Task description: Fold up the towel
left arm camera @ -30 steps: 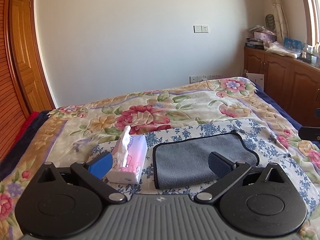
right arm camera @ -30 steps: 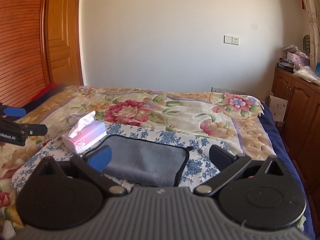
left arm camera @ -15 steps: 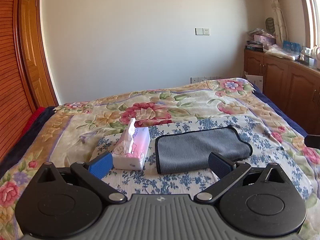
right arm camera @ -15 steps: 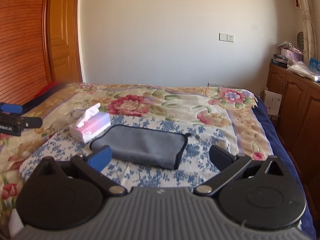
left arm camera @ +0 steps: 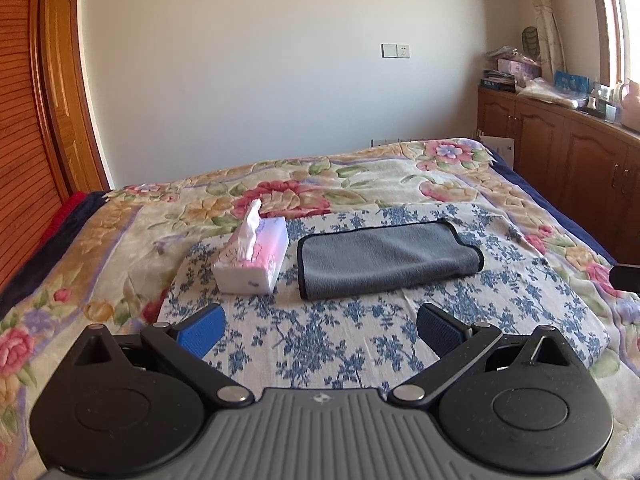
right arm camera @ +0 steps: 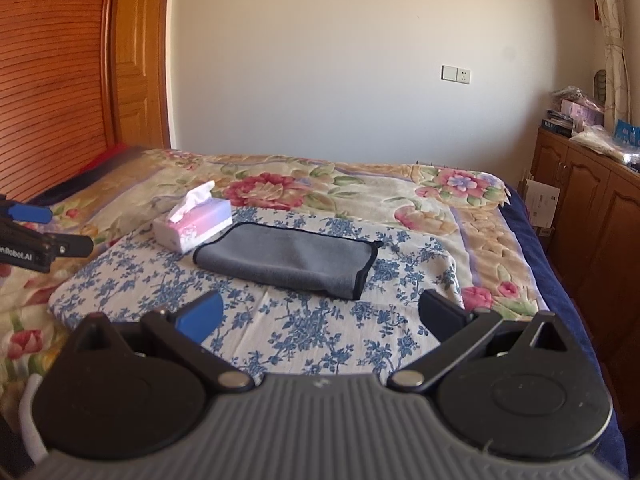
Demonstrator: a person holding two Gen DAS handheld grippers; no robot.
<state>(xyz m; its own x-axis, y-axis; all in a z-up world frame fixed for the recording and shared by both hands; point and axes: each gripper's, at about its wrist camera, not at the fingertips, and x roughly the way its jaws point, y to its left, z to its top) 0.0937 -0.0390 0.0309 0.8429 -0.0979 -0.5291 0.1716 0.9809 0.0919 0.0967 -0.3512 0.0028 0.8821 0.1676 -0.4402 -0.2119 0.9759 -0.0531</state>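
Left wrist view: left tool (left arm camera: 318,330) spread wide, pinching nothing, held back from the towel (left arm camera: 386,258). Grey towel with dark edging lies folded on the blue-flowered cloth (left arm camera: 332,336) on the bed (left arm camera: 440,184), fold edge toward the right, open edges toward the tissue box (left arm camera: 254,258) just beside it. Right wrist view: right tool (right arm camera: 320,314) also spread, empty, short of the towel (right arm camera: 288,256); left tool (right arm camera: 38,240) shows at the frame's left edge, well apart. The towel looks once folded already. Judgement: if another fold is wanted, bring both tools low to the two corners of one short end, pinch all layers together, carry them across evenly to meet the far edge, and keep clear of the tissue box.
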